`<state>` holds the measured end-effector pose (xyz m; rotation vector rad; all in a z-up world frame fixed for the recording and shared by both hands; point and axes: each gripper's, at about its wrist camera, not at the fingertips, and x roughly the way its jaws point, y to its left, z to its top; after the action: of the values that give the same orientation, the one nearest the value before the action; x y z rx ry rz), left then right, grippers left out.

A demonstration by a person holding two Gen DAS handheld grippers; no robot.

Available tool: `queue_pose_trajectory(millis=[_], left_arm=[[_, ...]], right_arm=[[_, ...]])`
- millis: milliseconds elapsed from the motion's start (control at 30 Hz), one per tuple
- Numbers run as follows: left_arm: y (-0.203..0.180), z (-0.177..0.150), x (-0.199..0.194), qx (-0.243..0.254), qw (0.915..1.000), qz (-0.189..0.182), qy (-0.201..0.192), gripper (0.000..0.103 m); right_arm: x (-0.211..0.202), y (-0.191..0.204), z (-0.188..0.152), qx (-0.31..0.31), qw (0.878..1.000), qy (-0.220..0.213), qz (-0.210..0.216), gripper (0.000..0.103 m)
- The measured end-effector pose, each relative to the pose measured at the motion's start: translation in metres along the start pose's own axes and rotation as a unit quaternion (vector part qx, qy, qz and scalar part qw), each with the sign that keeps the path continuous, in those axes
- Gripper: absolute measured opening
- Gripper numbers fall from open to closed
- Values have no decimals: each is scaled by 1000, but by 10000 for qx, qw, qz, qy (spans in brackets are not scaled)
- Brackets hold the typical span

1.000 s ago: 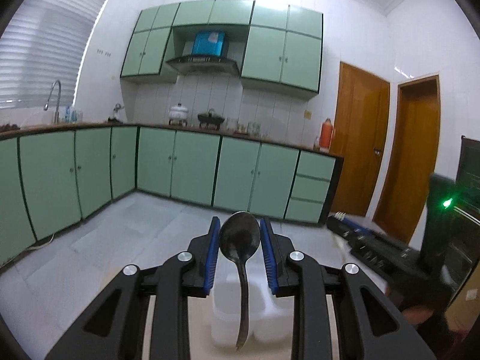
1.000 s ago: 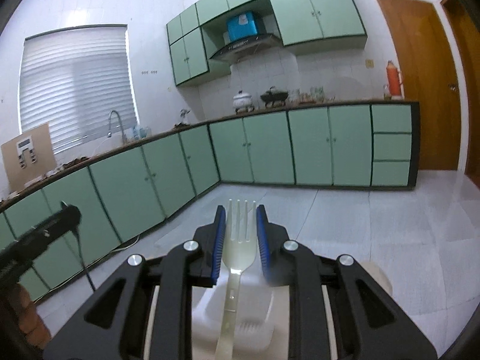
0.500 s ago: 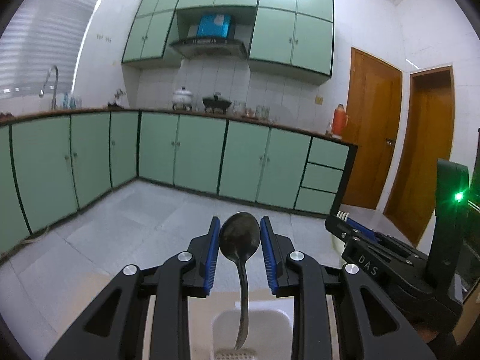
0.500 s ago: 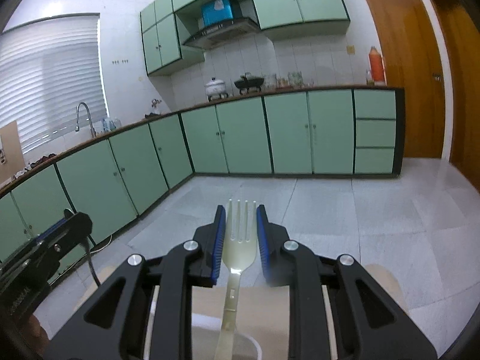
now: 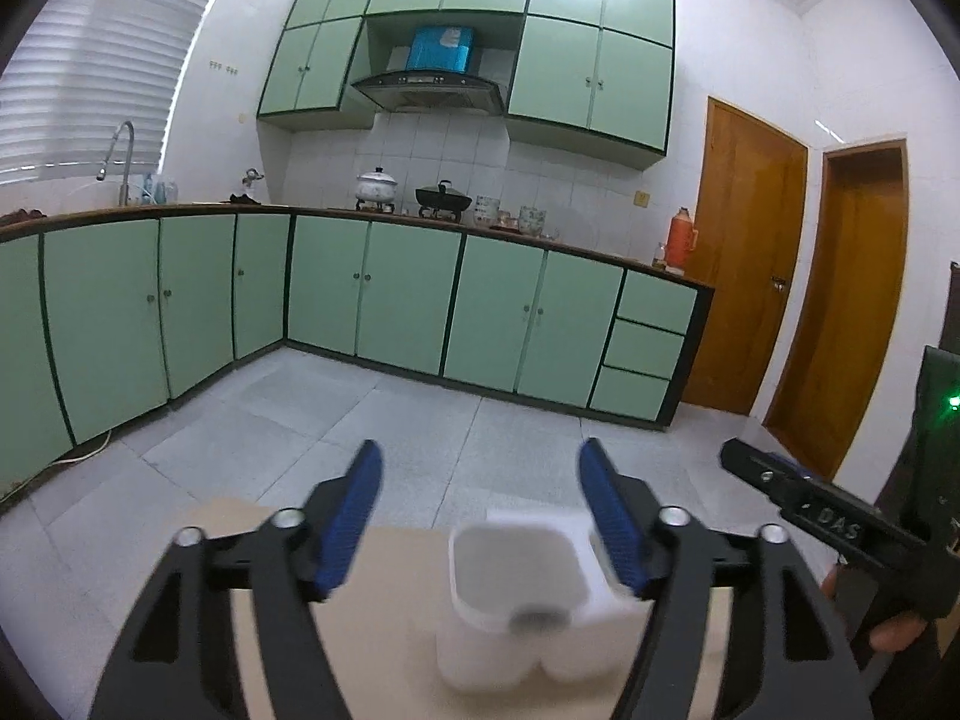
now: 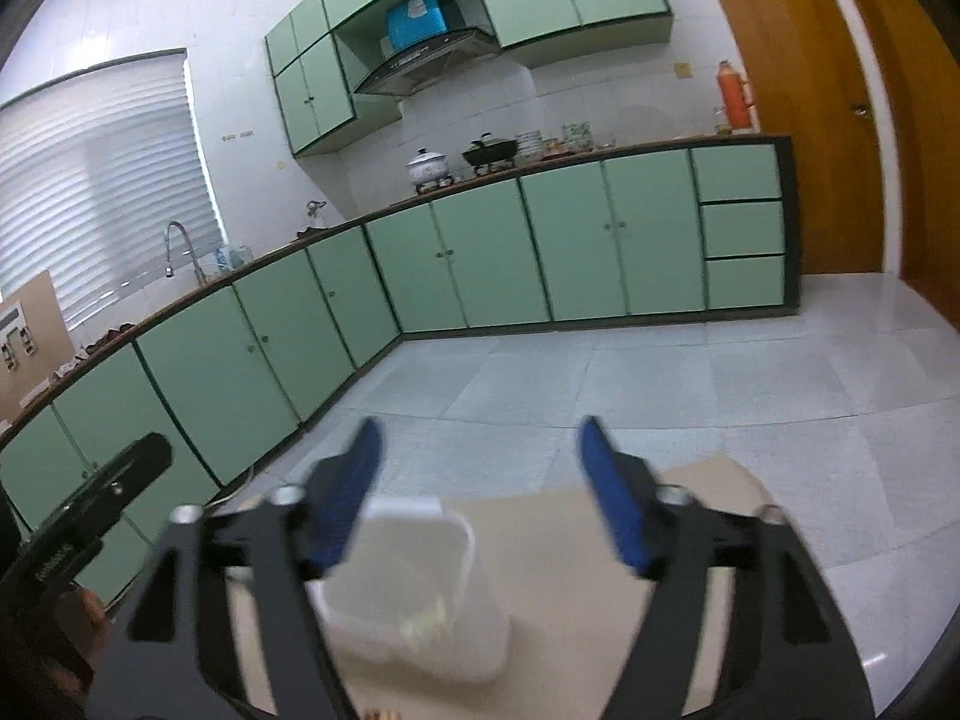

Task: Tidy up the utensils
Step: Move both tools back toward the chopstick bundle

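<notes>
Left wrist: left tongs (image 5: 480,516) agape | right tongs (image 6: 480,501) agape, "DAS" label

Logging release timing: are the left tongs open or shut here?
Open. In the left wrist view the left tongs stand wide apart with nothing between the blue pads, above the white utensil holder.

white matt plastic utensil holder (image 5: 528,594) (image 6: 414,588) – smooth walls; pale beige table top (image 5: 384,606) – matt, wood-like; black matt plastic left gripper (image 5: 480,510), ribbed blue rubbery pads (image 5: 354,510); floor tiles (image 6: 690,384) – pale grey, glossy.
</notes>
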<state>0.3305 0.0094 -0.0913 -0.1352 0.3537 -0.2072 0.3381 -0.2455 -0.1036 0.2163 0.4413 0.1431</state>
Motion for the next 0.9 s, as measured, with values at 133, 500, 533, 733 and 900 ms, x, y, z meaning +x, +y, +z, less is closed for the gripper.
queue_pose_trajectory(millis=[133, 500, 533, 733, 900], left_arm=[[-1, -19, -39, 65, 9996, 0, 271, 81], [3, -118, -130, 331, 9895, 336, 1370, 82], [3, -123, -133, 321, 9886, 356, 1425, 82], [-2, -159, -153, 373, 9834, 317, 1745, 82], [-3, -179, -160, 417, 9780, 315, 2018, 82]], right_arm=[[-46, -1, -31, -128, 9998, 120, -137, 90], [-146, 20, -160, -490, 9891, 1354, -291, 90], [-152, 23, -166, -510, 9886, 1386, -283, 90], [-172, 49, -206, -762, 9827, 1680, -193, 73], [-178, 64, -231, -961, 9755, 1978, -84, 63]])
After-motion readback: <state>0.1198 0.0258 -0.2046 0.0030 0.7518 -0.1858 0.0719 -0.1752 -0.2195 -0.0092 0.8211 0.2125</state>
